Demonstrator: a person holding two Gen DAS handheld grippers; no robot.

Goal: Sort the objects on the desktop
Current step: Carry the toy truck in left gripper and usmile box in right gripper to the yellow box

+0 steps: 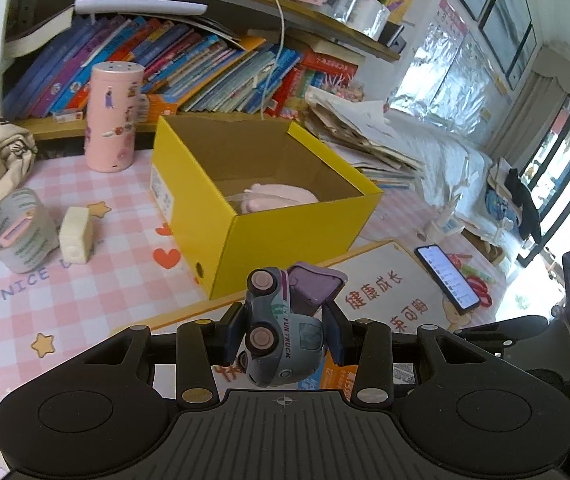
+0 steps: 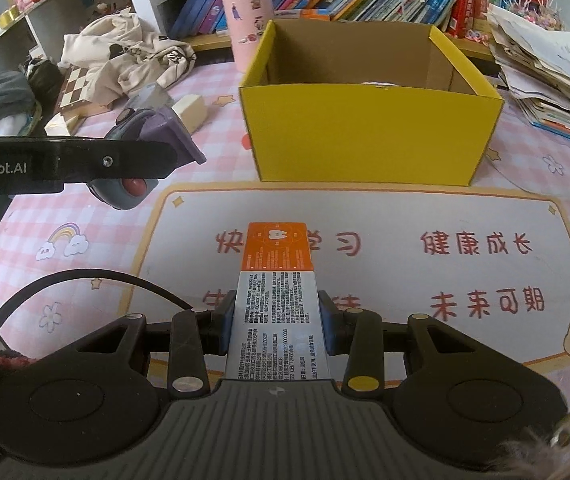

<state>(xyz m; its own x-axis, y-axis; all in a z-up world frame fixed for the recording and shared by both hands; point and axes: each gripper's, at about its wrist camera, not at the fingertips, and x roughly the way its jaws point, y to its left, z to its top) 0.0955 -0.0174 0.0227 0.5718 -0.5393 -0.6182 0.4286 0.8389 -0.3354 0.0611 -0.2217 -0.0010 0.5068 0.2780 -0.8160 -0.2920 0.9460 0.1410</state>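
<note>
Right wrist view, nearest first: my right gripper pinches a flat toothpaste box across its narrow sides, orange end forward, held above the desk mat. Left wrist view: my left gripper clamps a grey-blue toy truck on its side, purple tipper forward. Beyond both stands the open yellow box, a pink plush already lying inside. Farther back, a pink canister, a grey cup and a cream block wait on the checked cloth. I judge both loads are bound for the box: I should clear its near wall, centre each over the opening, then let go one at a time so nothing collides.
</note>
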